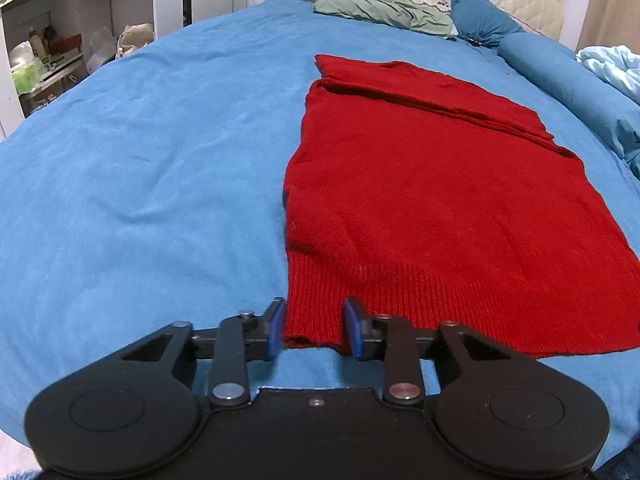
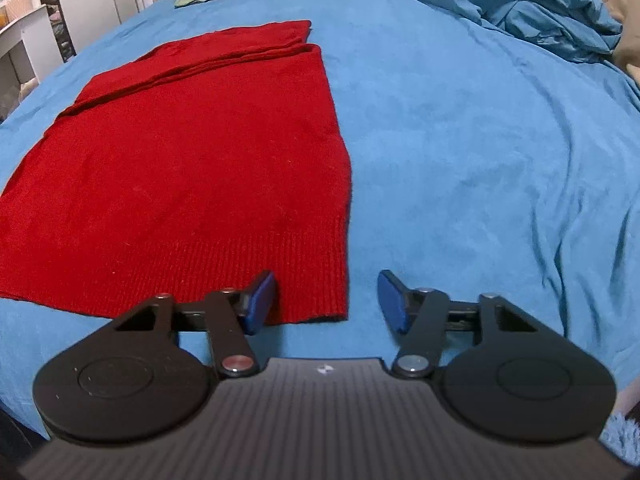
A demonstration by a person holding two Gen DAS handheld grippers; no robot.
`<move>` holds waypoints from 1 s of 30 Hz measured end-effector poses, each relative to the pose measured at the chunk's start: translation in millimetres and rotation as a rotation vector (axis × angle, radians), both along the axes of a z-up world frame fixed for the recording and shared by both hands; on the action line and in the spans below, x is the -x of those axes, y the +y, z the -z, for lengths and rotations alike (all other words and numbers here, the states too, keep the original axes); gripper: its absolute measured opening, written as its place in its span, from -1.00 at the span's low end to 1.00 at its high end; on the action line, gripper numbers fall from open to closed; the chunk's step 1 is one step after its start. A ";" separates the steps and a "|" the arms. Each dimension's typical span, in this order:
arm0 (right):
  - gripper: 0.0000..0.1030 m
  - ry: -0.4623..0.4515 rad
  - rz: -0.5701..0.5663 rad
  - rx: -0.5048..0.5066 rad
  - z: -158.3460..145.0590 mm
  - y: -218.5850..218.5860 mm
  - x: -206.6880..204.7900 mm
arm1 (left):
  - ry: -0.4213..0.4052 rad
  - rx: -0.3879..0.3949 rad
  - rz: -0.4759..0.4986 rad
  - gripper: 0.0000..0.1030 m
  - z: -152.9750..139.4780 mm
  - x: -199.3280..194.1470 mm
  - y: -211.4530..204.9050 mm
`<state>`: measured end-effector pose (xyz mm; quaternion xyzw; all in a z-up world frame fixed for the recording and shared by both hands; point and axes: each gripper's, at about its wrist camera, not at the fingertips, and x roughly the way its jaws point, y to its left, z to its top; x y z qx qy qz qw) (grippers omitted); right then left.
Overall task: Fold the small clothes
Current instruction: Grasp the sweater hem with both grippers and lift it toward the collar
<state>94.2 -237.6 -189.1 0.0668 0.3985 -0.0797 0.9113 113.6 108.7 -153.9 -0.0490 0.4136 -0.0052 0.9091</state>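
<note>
Left wrist view: a red sweater [image 1: 440, 200] was seen laid flat on a bed covered by a blue sheet [image 1: 140, 160], its sleeves folded across the far end. The left gripper [image 1: 314, 330] was lowered at the near left corner of the ribbed hem [image 1: 400, 292]. Its jaws were set close together with that corner bunched between the blue pads [image 1: 276, 332], and the knit appeared to be touched on both sides, so the corner looked pinched. A green pillow [image 1: 380, 12] and a blue pillow [image 1: 480, 20] were seen at the head of the bed, with white shelves [image 1: 60, 40] off to the left.

Right wrist view: the same sweater [image 2: 180, 160] was seen to the left of centre. The right gripper [image 2: 326, 302] was placed at the near right corner of the hem [image 2: 280, 264]. Its jaws were spread, with one pad [image 2: 260, 304] over the knit and the other [image 2: 392, 304] above bare sheet [image 2: 480, 160], clear of the cloth; nothing was gripped. A rumpled blue duvet [image 2: 540, 8] was seen at the far right.
</note>
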 end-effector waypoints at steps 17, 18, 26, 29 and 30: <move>-0.61 -0.092 -0.042 -0.204 -47.7 -24.7 8.5 | -0.074 0.105 -0.016 -0.90 -58.6 18.8 9.7; -0.61 -0.108 -0.039 -0.237 -57.1 -30.1 8.5 | -0.089 0.123 -0.014 -0.90 -67.2 17.8 11.5; -0.62 -0.247 -0.036 -0.482 -139.4 -74.5 -40.2 | -0.225 0.238 -0.006 -0.90 -145.2 -47.1 18.1; -0.62 -0.288 -0.043 -0.518 -168.3 -84.2 -89.5 | -0.276 0.207 0.002 -0.90 -170.2 -98.5 10.2; -0.62 -0.300 -0.039 -0.521 -179.1 -88.3 -113.2 | -0.286 0.196 0.000 -0.90 -177.3 -119.9 7.8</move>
